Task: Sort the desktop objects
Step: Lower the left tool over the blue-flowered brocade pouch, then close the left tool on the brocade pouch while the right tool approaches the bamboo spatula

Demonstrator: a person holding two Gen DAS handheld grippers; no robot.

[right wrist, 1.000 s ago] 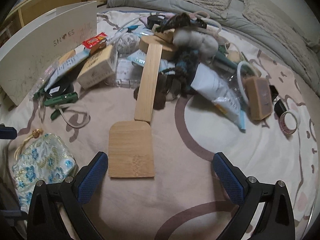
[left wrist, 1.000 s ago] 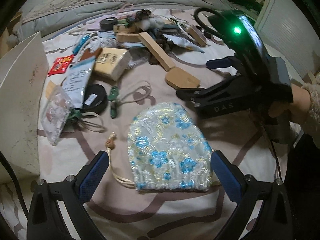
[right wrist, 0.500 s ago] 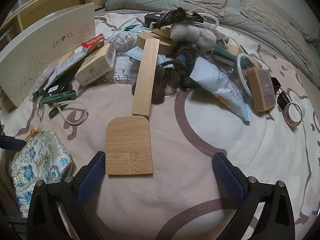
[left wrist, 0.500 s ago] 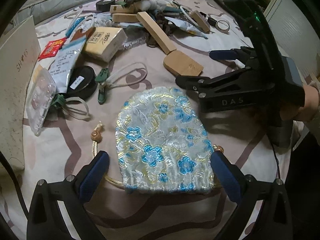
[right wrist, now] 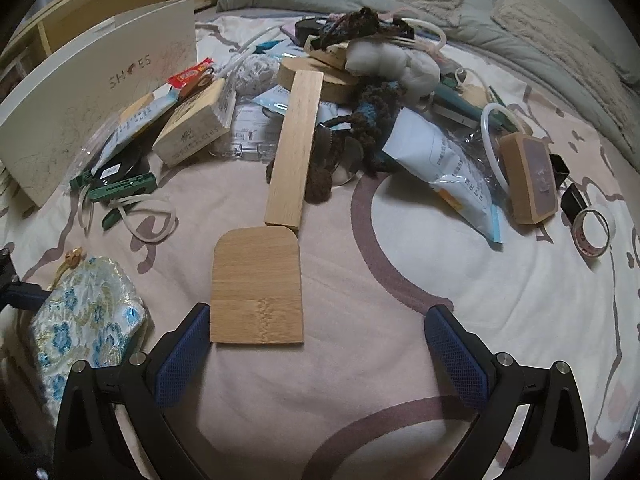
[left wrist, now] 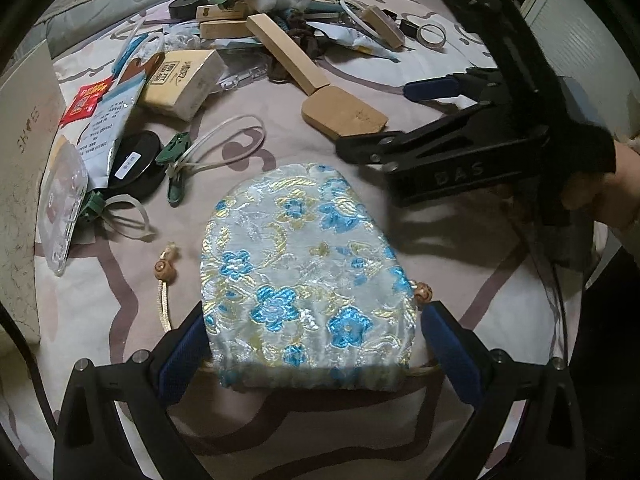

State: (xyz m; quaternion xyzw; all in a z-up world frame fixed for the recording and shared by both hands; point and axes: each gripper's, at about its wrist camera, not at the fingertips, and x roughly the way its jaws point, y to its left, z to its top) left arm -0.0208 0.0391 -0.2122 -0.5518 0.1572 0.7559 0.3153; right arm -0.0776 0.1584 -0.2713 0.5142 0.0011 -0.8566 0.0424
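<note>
- Your left gripper is spread wide around the gathered end of the brocade pouch; its blue pads sit just beside the pouch on each side, and you have not closed on it.
- The pouch lies flat on the patterned bedsheet, with a wooden bead of its drawstring just left of it.
- Your right gripper is also released, fingers wide apart, hovering just right of the pouch; its left pad touches or nearly touches the near corner of the bamboo board.
- The bamboo board lies flat, beyond the pouch and to its right, with a long wooden slat meeting its rounded far end.
- Far beyond the pouch sits the main clutter pile, including a white foil packet and a tape roll at the far right.
- Left of the pouch stands a white shoe box.
</note>
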